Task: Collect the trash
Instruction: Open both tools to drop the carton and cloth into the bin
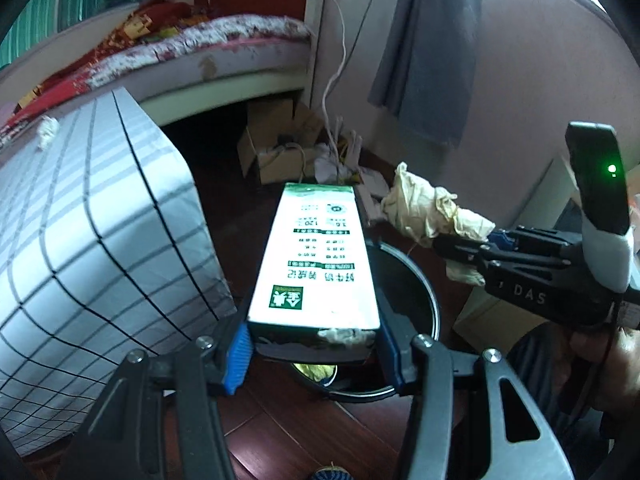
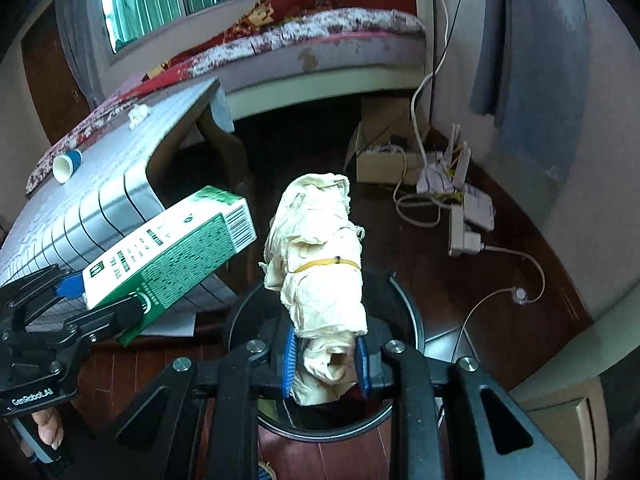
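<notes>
My left gripper (image 1: 314, 354) is shut on a green and white milk carton (image 1: 316, 256), held lengthwise above the round black trash bin (image 1: 424, 288). The carton also shows in the right wrist view (image 2: 172, 256), gripped at its near end by the left gripper (image 2: 100, 300). My right gripper (image 2: 326, 364) is shut on a crumpled cream paper wad (image 2: 320, 272) bound with a yellow rubber band, directly over the bin (image 2: 408, 312). In the left wrist view the wad (image 1: 432, 208) sticks out of the right gripper (image 1: 460, 248) at right.
A table with a grey checked cloth (image 1: 80, 240) stands left of the bin; on it lie a small white paper scrap (image 2: 138, 114) and a blue and white paper cup (image 2: 67, 165). A bed (image 1: 224, 52) is behind. Cardboard box (image 1: 276, 148), cables and a power strip (image 2: 464, 228) lie on the dark wood floor.
</notes>
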`<state>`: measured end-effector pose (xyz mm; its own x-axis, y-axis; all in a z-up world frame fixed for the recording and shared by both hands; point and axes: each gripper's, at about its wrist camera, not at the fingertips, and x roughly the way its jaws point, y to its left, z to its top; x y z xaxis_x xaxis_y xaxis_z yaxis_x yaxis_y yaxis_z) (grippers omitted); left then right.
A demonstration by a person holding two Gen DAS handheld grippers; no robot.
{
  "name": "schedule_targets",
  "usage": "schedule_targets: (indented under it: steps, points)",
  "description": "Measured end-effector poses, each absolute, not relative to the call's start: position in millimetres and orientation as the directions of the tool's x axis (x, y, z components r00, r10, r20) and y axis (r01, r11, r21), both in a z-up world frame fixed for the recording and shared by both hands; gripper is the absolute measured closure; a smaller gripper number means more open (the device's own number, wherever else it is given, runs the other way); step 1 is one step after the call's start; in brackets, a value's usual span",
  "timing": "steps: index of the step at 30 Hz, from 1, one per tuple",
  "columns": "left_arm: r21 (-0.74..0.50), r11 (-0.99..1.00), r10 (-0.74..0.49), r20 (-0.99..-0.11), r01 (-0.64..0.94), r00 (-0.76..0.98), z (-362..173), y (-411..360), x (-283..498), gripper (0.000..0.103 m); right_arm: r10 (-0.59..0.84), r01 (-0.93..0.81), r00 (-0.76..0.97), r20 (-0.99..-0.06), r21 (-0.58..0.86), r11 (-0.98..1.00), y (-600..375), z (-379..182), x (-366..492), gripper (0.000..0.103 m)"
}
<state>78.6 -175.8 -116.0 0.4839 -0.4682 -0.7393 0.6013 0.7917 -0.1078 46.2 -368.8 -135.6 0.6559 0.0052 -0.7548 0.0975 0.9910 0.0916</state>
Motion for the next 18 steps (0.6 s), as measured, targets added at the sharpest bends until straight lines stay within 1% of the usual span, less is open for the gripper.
schedule_targets:
  steps: [7, 10, 11, 12, 13, 14, 18]
  points:
    - [-0.133, 0.769, -0.469, -0.783, 0.626, 0.409, -136, -194, 92, 0.048, 0.021, 0.079, 0.601, -0.799, 0.085, 0.993, -375, -162, 57, 0.078]
    - [-0.155, 0.761, -0.485, -0.781, 0.63, 0.394, -142, -197, 96, 0.047, 0.041, 0.069, 0.576, -0.816, 0.098, 0.993, -380, -173, 64, 0.076]
    - [-0.168, 0.761, -0.492, -0.779, 0.627, 0.388, -144, -197, 98, 0.035, 0.041, 0.062, 0.562, -0.826, 0.092, 0.994, -381, -179, 68, 0.074]
    - [-0.172, 0.774, -0.484, -0.782, 0.61, 0.393, -148, -195, 101, 0.01, 0.029, 0.062, 0.529, -0.848, 0.073, 0.995, -382, -188, 72, 0.056]
    - [-0.157, 0.801, -0.458, -0.782, 0.578, 0.422, -152, -191, 102, 0.001, -0.001, 0.083, 0.491, -0.871, 0.046, 0.995, -384, -197, 76, 0.037]
    - [-0.149, 0.816, -0.444, -0.781, 0.559, 0.44, -155, -187, 103, 0.001, -0.026, 0.103, 0.475, -0.88, 0.026, 0.994, -386, -204, 76, 0.0]
    - [-0.124, 0.877, -0.351, -0.825, 0.463, 0.442, -175, -170, 110, 0.001, -0.068, 0.145, 0.46, -0.885, -0.001, 0.989, -391, -214, 71, 0.001]
